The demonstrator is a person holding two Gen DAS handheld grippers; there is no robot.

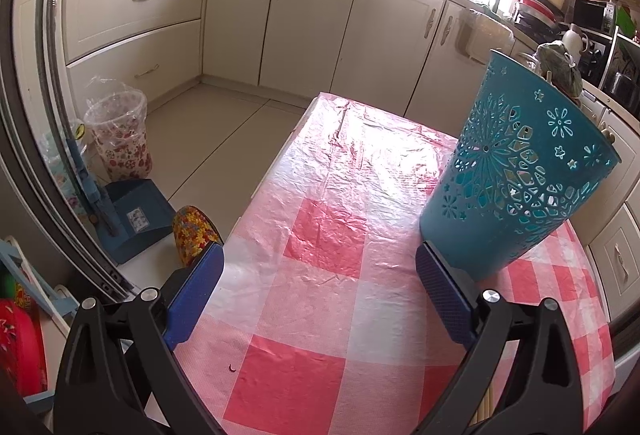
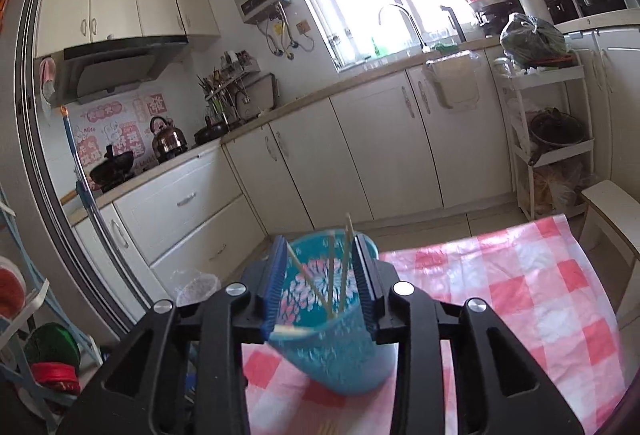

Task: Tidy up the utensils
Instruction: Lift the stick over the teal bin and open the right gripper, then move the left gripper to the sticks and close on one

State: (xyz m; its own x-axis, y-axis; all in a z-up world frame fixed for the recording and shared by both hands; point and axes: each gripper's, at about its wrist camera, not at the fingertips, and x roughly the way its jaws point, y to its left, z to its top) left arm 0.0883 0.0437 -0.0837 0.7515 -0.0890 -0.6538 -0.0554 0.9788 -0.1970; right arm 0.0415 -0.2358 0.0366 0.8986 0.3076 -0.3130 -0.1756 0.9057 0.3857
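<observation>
A: Three sticks, I think chopsticks [image 2: 331,277], stand inside the blue cup [image 2: 332,339] on the bench [image 2: 532,299]. One leans left, two are almost upright.

B: And the right tongs [image 2: 322,285]?

A: Parted a little, one pad on each side of the sticks above the cup's mouth. I see no pad pressing on them, so I judge they are released. The left tongs [image 1: 318,295] are wide apart and hold nothing; the right pad is just beside the cup's foot.

B: What could go wrong?

A: The cup is tall with a narrow foot. If the right tongs catch a stick or the rim when pulling away, it may tip. The left pad, so near, could also push it.

B: Anything unclear?

A: The right wrist view is blurred at the cup, so the count of sticks is not sure. A pale shape at the rim near the left pad I cannot identify. From the left wrist view the cup's inside is hidden, and its top is partly cut by the frame's curve.
</observation>
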